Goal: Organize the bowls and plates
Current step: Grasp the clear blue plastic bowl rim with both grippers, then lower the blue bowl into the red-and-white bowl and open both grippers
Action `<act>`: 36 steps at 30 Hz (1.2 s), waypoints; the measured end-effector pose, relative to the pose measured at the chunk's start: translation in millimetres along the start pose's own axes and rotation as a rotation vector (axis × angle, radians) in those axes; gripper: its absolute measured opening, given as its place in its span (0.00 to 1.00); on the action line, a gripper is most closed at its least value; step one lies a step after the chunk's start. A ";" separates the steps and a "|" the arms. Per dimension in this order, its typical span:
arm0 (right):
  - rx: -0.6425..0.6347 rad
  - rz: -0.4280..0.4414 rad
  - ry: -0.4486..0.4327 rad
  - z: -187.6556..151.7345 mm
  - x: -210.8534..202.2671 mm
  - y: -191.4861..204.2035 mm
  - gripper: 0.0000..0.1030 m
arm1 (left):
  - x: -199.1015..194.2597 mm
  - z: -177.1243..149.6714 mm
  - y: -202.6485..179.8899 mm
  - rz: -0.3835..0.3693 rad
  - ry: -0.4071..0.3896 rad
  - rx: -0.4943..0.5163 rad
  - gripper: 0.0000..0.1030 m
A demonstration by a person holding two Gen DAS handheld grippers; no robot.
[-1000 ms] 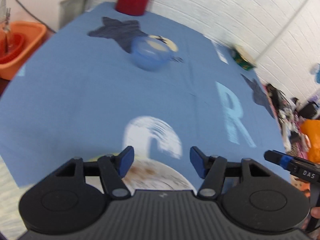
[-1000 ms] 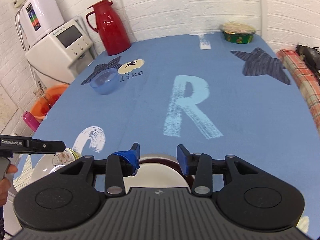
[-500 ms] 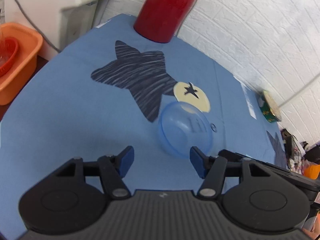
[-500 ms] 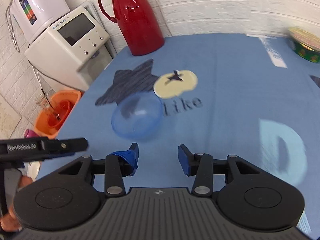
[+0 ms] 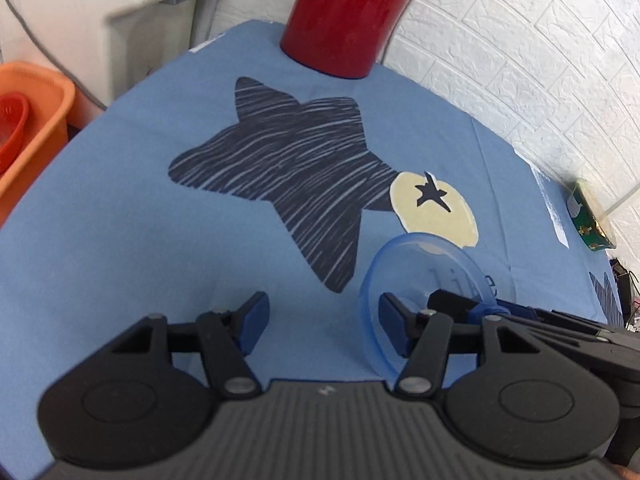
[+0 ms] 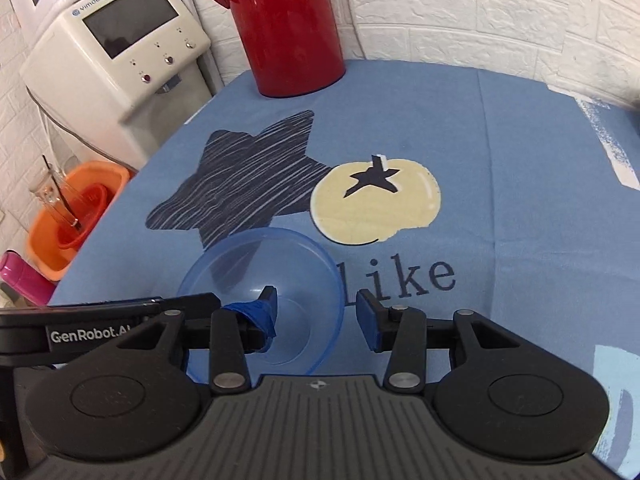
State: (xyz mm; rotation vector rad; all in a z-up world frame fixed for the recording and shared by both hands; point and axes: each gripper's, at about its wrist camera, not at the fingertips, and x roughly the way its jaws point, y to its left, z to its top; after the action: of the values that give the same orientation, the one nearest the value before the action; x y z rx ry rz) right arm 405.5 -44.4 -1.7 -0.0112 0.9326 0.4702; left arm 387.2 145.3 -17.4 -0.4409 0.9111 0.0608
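- Your left gripper (image 5: 320, 318) is released, nothing between the pads; its jaws have just been closing a bit. Its right finger sits at the near-left rim of the clear blue bowl (image 6: 262, 294), seen through the plastic; can't tell if it touches.
- Your right gripper (image 6: 316, 314) is unclenched, straddling the bowl's right rim: the left finger (image 6: 260, 316), wrapped in blue tape, is inside the bowl, the right finger outside over the tablecloth. Pads not pressing the rim.
- The bowl stands upright on the blue tablecloth (image 6: 500, 160), just near of the dark star print (image 6: 244, 188) and left of the "Like" lettering (image 6: 404, 280), just near of the yellow tomato print (image 6: 376, 204).
- Red thermos jug (image 6: 284, 28) at the far edge, by the white brick wall.
- White water dispenser (image 6: 120, 52) far left, off the table.
- Orange basin (image 6: 76, 216) left, below table level, red strainer inside.
- Green tin (image 5: 592, 220) far right.
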 end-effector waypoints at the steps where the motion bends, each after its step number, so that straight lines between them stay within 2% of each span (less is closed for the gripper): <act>1: 0.011 -0.001 0.006 1.1 2.2 -1.7 0.27 | 0.1 -0.1 -1.0 0.009 -0.002 0.004 0.49; 2: 0.024 -0.003 0.009 1.4 3.3 -3.5 0.27 | -0.4 -0.6 -1.7 0.014 -0.004 0.008 0.48; 4: 0.036 0.018 0.011 1.0 4.7 -5.0 0.27 | 0.3 -1.0 -4.9 0.037 -0.004 0.023 0.34; 6: 0.062 0.048 0.013 -0.2 6.2 -5.8 0.26 | 2.9 -0.8 -8.5 0.022 0.021 0.035 0.00; 8: 0.098 0.104 0.025 -1.6 9.2 -4.7 0.25 | 1.6 -1.7 -7.9 -0.005 0.034 0.010 0.00; 10: 0.158 0.136 0.046 -5.0 11.1 -2.0 0.21 | -0.6 -5.5 -7.4 -0.043 0.054 0.010 0.00; 17: 0.133 0.109 0.022 -12.5 -15.4 5.2 0.25 | -32.0 -26.2 -27.2 -0.071 0.047 0.047 0.00; 20: 0.127 0.092 0.020 -21.8 -32.9 4.0 0.25 | -47.9 -42.2 -41.6 -0.074 0.081 0.066 0.00; 26: 0.126 0.068 0.043 -58.2 -89.9 -8.1 0.26 | -98.6 -106.5 -85.9 -0.152 0.125 0.137 0.00; 31: 0.111 0.003 0.014 -112.4 -169.9 -22.9 0.27 | -140.7 -171.7 -128.9 -0.244 0.158 0.217 0.00; 36: 0.142 -0.080 0.009 -175.3 -230.7 -43.1 0.27 | -160.3 -232.0 -166.0 -0.282 0.215 0.296 0.00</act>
State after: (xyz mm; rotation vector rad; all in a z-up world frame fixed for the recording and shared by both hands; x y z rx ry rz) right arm 171.7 -208.6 63.0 0.0781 0.9694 0.3289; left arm 153.1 -75.8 40.9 -0.2991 1.0416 -0.3815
